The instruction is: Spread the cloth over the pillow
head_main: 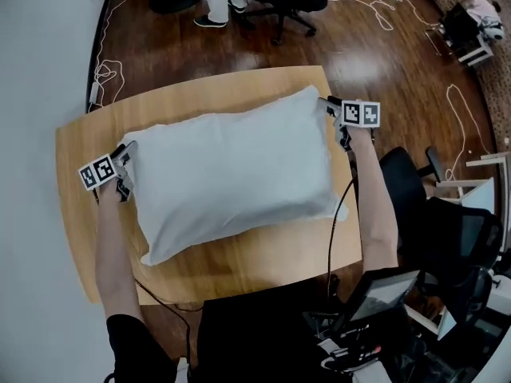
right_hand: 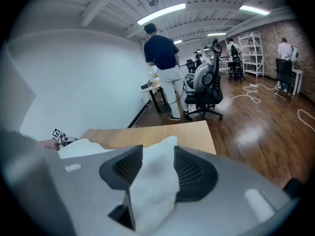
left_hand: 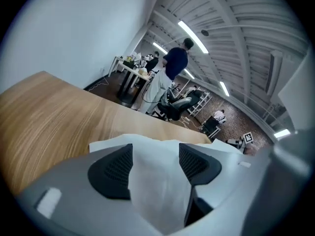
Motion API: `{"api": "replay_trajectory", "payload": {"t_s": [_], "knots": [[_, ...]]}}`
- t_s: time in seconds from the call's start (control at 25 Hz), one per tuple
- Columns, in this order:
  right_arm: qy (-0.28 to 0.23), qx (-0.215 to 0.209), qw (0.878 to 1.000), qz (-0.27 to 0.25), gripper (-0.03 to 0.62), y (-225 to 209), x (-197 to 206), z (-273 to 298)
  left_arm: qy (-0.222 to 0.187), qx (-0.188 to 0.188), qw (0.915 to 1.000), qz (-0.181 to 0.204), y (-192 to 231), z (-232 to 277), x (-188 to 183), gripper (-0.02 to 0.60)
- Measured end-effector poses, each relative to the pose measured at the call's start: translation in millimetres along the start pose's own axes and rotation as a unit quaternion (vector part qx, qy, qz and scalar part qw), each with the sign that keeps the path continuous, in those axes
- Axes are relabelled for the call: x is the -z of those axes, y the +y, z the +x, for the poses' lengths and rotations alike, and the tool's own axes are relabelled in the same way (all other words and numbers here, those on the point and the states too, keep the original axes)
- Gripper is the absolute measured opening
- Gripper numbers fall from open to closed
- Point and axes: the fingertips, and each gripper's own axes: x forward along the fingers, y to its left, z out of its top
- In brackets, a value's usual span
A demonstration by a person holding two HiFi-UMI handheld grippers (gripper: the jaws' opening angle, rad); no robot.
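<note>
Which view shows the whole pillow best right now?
The head view: the pillow lies whole on the wooden table, both ends visible. The left gripper view shows only white fabric between open jaws; the right gripper view, a bunched white corner.

A light wooden desk point(head_main: 239, 266) with rounded corners stands on a dark wooden floor point(head_main: 359, 54), its top set askew in the head view. A plump cloth-covered pillow point(head_main: 231, 178), white all over, lies directly on it, slantwise across most of the middle, its far right corner near the desk's far edge. Bare wood shows round it, widest along the near edge and the left side.
</note>
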Motion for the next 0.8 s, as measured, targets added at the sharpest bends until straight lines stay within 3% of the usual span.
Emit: {"api": "replay_trajectory", "payload": {"t_s": [0.08,0.12,0.16,0.24,0.44,0.6,0.68,0.8], "knots": [[0.033,0.022,0.999,0.006,0.199,-14,-2,27,0.048,-0.009,0.9988,0.007,5,18,6,0.284],[0.055,0.028,0.998,-0.003,0.17,-16,1,36,0.065,-0.01,0.9978,0.01,6,21,9,0.266],[0.07,0.029,0.997,-0.017,0.01,-15,2,40,0.067,-0.01,0.9977,0.012,5,19,8,0.21],[0.057,0.028,0.997,-0.043,0.006,-6,-9,31,0.029,-0.012,0.9993,0.018,1,7,-11,0.023],[-0.061,0.025,0.992,-0.104,0.005,21,-67,-28,-0.065,0.009,0.9957,0.066,-31,-24,-69,0.008],[-0.134,0.013,0.985,-0.108,0.005,23,-95,-17,-0.109,-0.02,0.9903,0.083,-30,-31,-101,0.008],[-0.094,0.03,0.99,-0.104,0.005,8,-77,23,-0.096,-0.04,0.9929,0.059,-11,-10,-91,0.008],[0.02,0.061,0.996,-0.07,0.005,-26,-4,79,-0.035,-0.064,0.9973,0.004,18,29,-37,0.008]]}}
